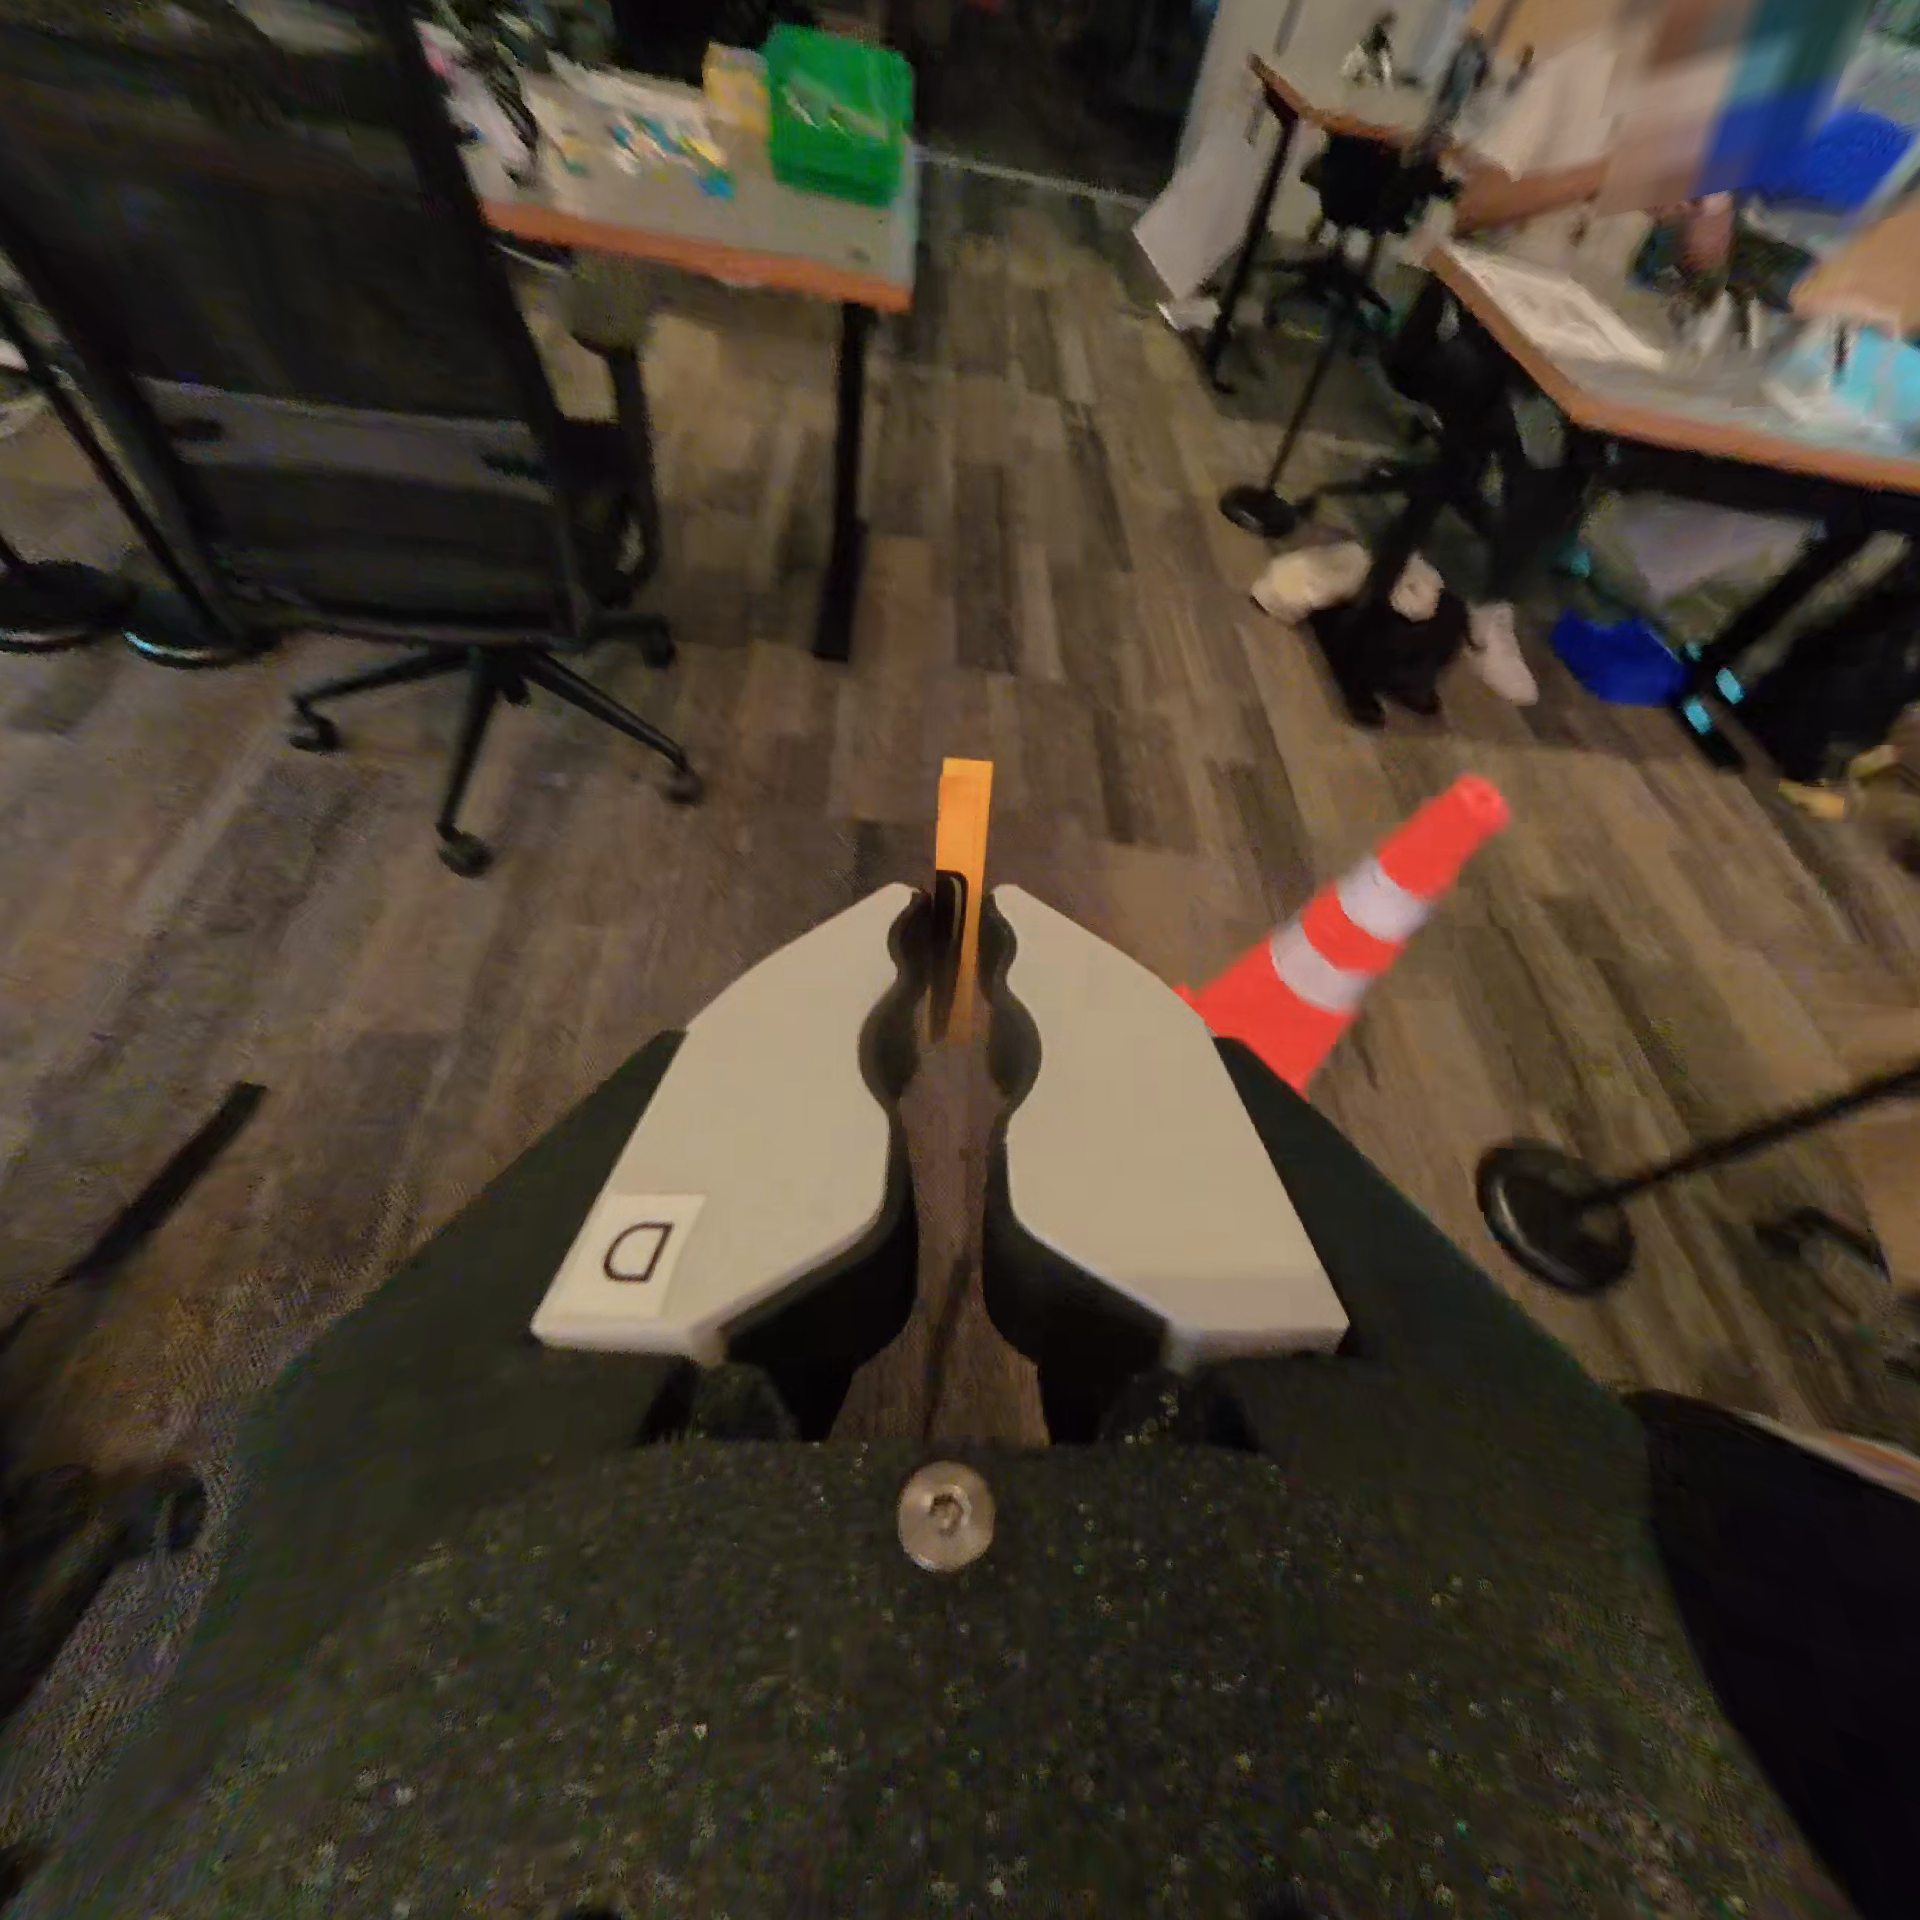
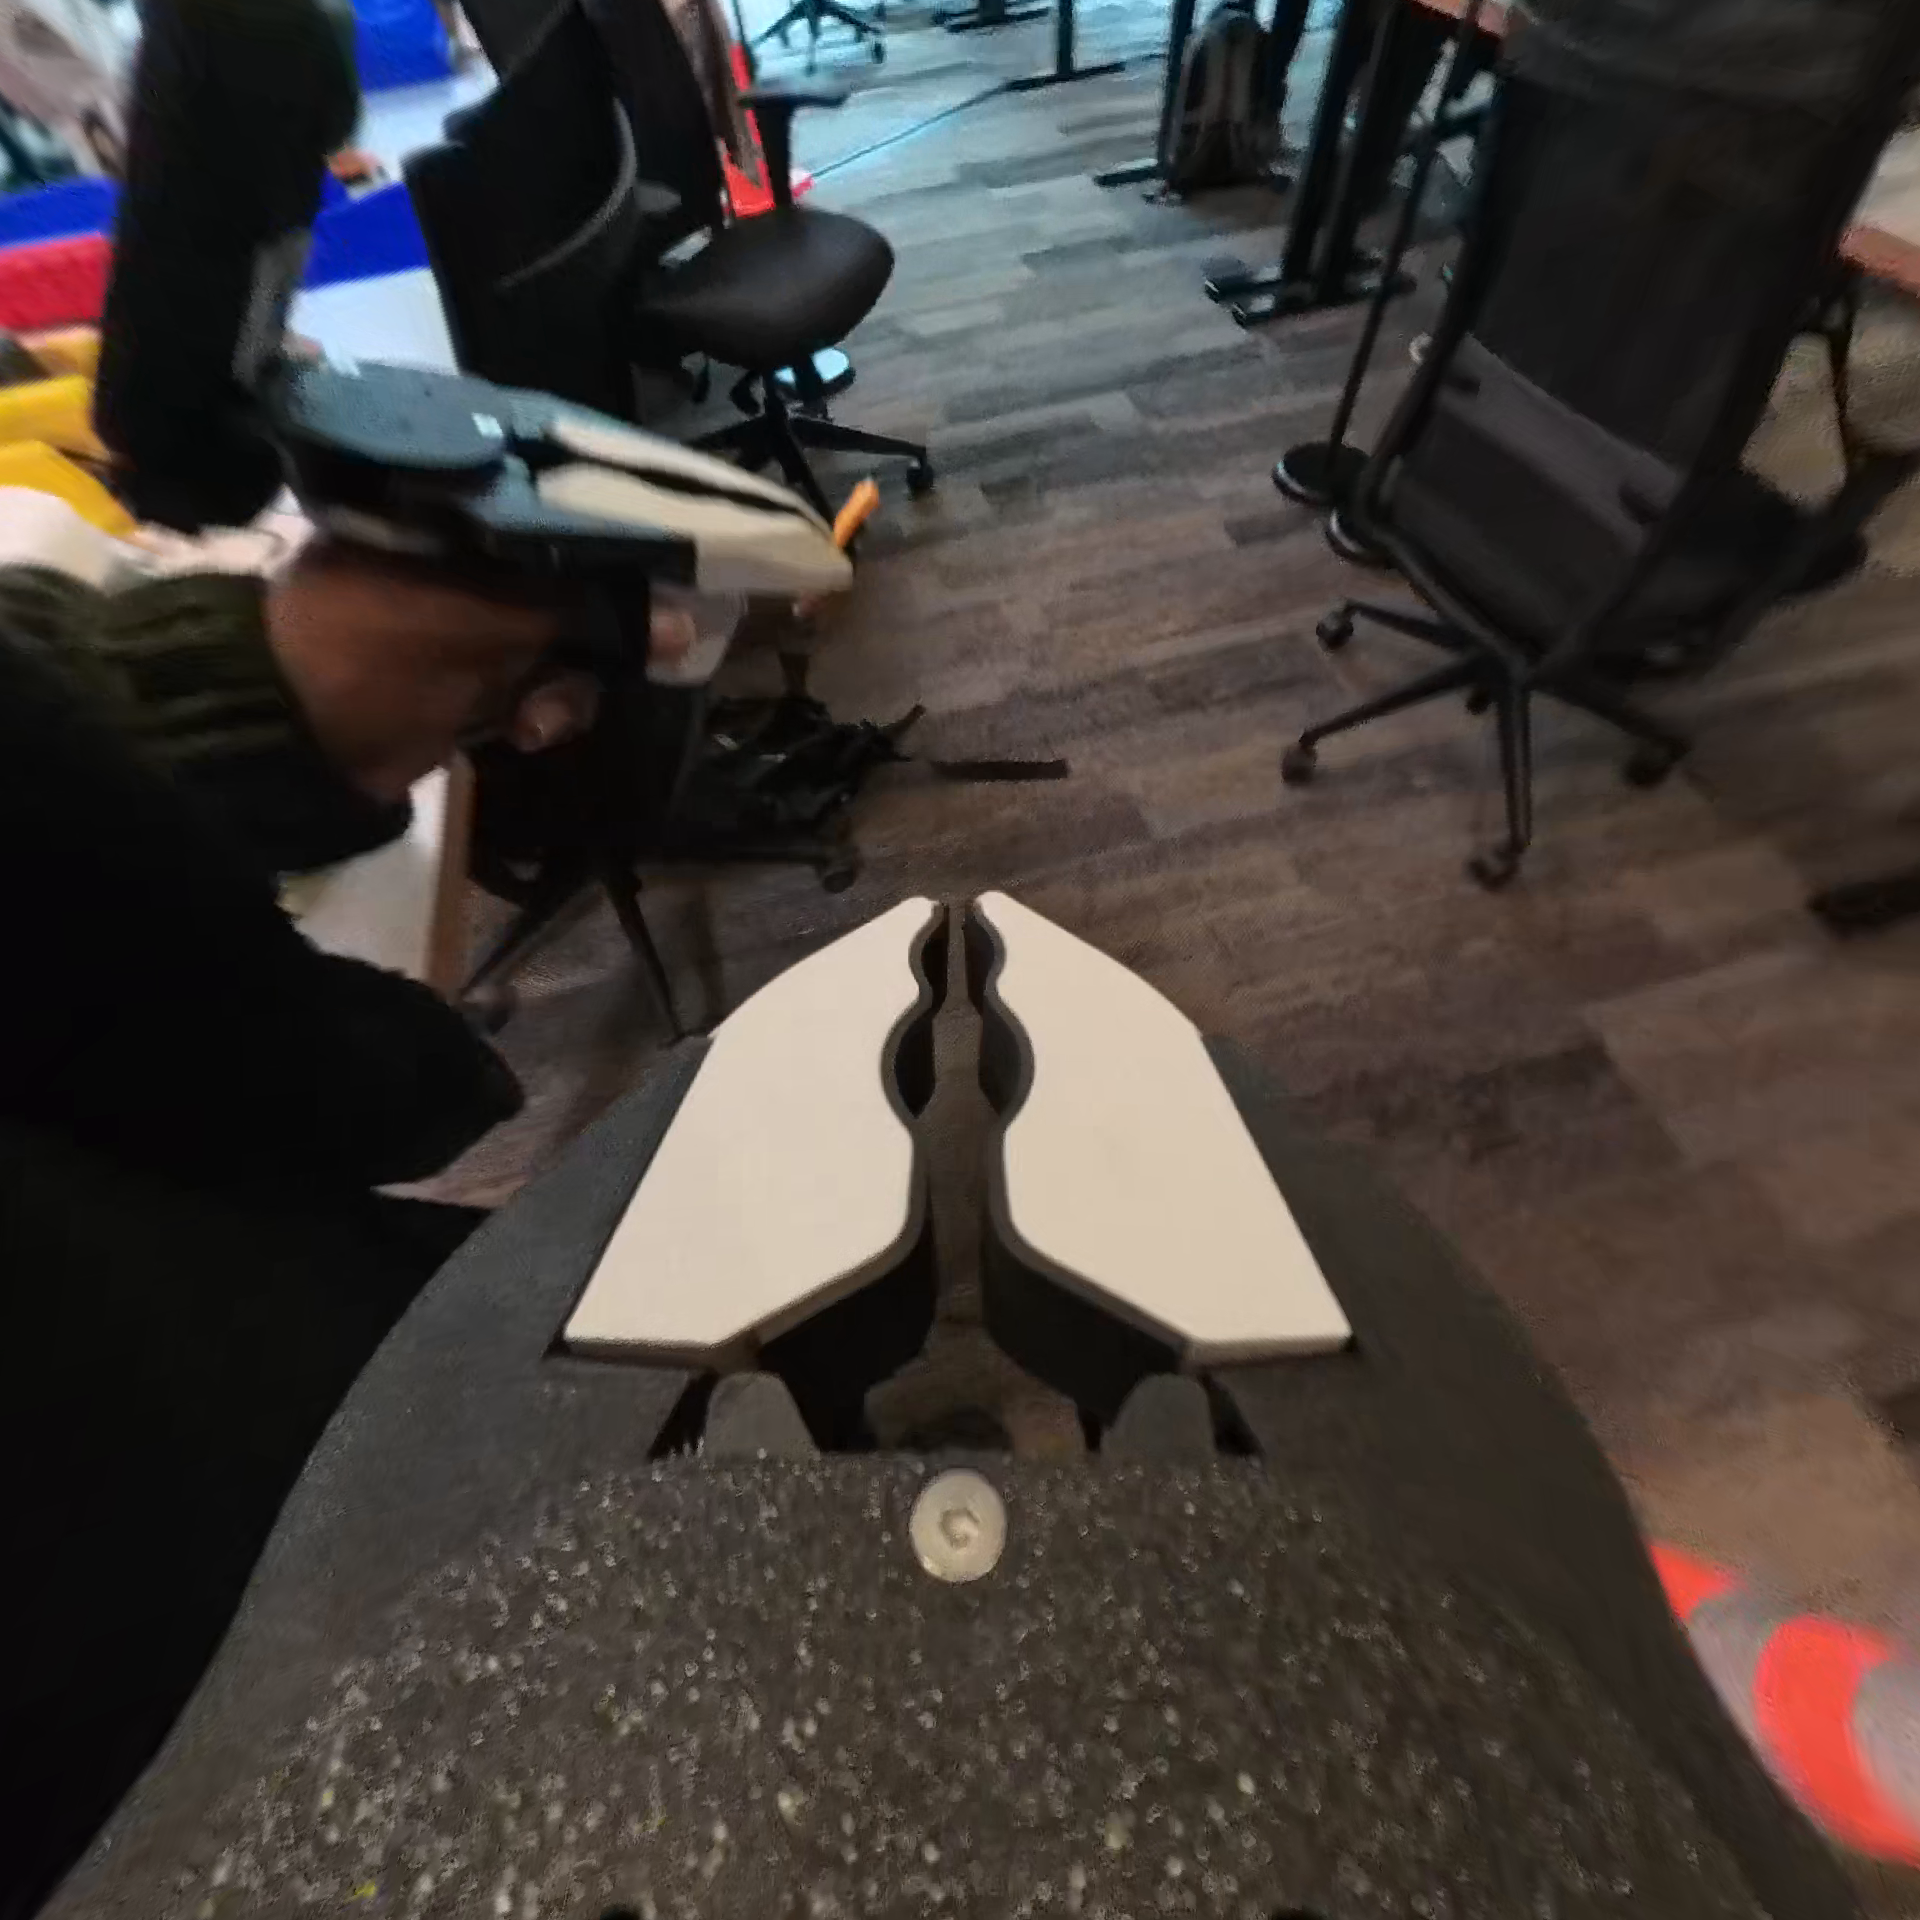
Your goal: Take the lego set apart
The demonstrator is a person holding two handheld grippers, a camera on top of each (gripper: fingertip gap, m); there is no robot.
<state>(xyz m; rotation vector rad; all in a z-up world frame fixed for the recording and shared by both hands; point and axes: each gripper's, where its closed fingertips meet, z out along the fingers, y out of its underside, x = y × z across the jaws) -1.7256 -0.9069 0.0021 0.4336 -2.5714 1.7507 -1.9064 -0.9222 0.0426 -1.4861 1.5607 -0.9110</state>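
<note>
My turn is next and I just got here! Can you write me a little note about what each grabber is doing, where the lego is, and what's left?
Left gripper: shut on a thin orange lego piece, held in the air over the floor, with a traffic cone off to its right.
Right gripper: jaws nearly touching, nothing in them, also over the floor.
Done: one piece looks pulled free.
Left: the rest of the lego set is not in either view, so find it first. Then probably put the orange piece down and carry on separating.
</note>
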